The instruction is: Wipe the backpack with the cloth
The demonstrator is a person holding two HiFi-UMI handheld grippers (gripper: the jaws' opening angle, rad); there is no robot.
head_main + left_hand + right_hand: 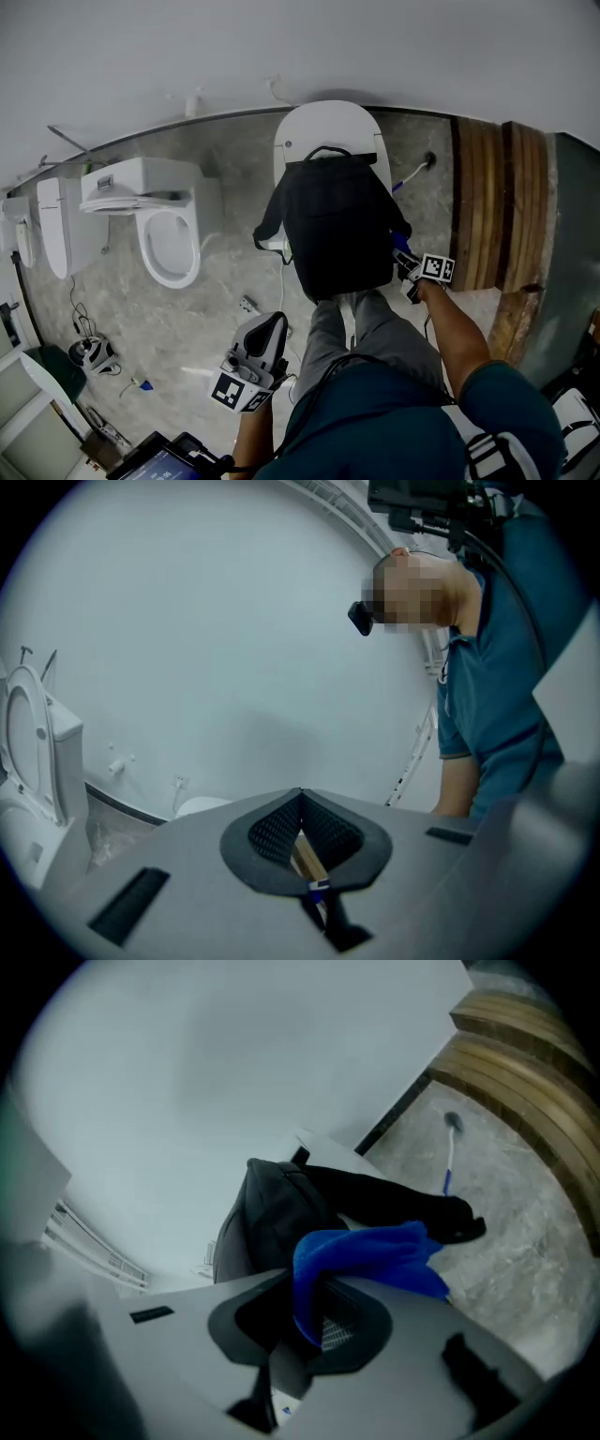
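Right now your right gripper (411,265) sits at the lower right edge of the backpack (333,225), with its jaws clamped on the blue cloth (375,1255). The cloth bunches up out of the jaws and folds over toward the bag. No view shows whether it touches the fabric. The backpack is black and rests on a white toilet (323,127) straight ahead of your knees, with a strap hanging off each side. Your left gripper (255,356) is held low by your left leg, well apart from the bag. Its jaws are closed together with nothing between them, and it points up at the bare wall (206,630). A second toilet (169,234) stands to your left with its seat open, and wooden slats (487,197) line the floor on your right.
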